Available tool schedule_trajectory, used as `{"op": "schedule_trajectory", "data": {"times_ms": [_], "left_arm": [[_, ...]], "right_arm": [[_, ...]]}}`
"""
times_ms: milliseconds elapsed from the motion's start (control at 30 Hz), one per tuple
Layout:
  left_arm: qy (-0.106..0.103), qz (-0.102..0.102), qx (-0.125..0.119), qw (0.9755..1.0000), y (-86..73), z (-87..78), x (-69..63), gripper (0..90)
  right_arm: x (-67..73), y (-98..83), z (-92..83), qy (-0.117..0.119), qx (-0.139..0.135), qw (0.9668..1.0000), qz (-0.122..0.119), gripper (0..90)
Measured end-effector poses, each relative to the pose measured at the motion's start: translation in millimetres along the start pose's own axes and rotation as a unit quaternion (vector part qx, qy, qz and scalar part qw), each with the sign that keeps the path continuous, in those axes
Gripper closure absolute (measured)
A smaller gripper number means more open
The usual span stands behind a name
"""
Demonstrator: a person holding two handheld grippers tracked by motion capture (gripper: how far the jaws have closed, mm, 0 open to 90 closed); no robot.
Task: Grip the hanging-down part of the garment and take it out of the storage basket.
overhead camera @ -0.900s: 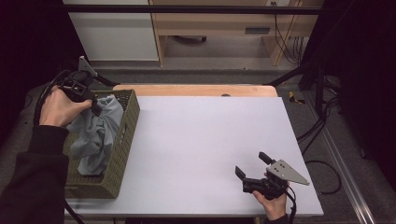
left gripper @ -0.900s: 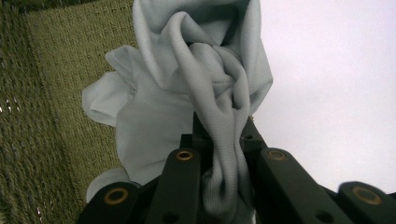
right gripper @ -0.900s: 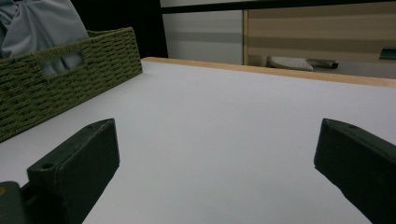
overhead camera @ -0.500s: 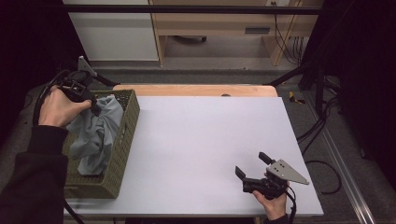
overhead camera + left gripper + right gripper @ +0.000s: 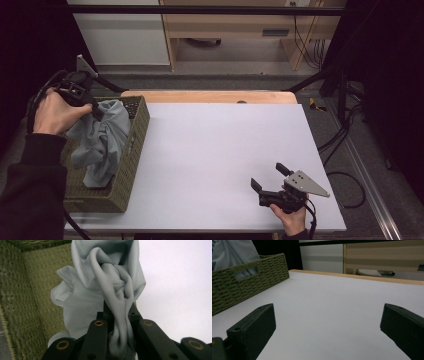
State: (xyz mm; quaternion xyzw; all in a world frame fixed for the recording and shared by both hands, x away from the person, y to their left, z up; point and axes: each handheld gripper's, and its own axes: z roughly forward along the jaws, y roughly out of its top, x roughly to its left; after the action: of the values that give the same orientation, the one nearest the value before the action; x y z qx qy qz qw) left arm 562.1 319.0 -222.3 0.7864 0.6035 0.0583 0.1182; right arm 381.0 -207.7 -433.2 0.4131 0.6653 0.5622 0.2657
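Observation:
A grey cloth hangs bunched over a woven olive basket at the table's left side. My left gripper is shut on the cloth's upper fold and holds it above the basket. In the left gripper view the cloth is pinched between the two black jaws, with the basket wall behind it. My right gripper rests low near the table's front right edge, open, with nothing between its jaws. From the right gripper view, the basket stands far left with the cloth above it.
The white table top stretches between the basket and the right gripper. A wooden strip runs along its far edge. Behind stand a cabinet and a wooden shelf unit. Cables lie on the floor at the right.

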Motion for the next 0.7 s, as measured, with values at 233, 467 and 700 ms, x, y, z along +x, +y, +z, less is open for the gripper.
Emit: {"op": "schedule_trajectory", "data": {"times_ms": [233, 467, 700], "left_arm": [[0.007, -0.001, -0.018, 0.9998, -4.6, -25.9, 0.2, 82.5], [0.007, -0.001, -0.037, 0.9993, -5.3, -53.9, -0.1, 82.7], [0.014, 0.008, -0.059, 0.9981, -3.4, -69.9, -8.8, 83.5]], "right_arm": [[2.8, 1.2, 1.6, 0.003, -0.001, 1.0000, 0.000, 0.3], [3.7, 1.8, 2.5, 0.004, 0.000, 1.0000, 0.001, 0.3], [3.9, 1.8, 3.2, 0.008, 0.000, 1.0000, 0.000, 0.4]]}}
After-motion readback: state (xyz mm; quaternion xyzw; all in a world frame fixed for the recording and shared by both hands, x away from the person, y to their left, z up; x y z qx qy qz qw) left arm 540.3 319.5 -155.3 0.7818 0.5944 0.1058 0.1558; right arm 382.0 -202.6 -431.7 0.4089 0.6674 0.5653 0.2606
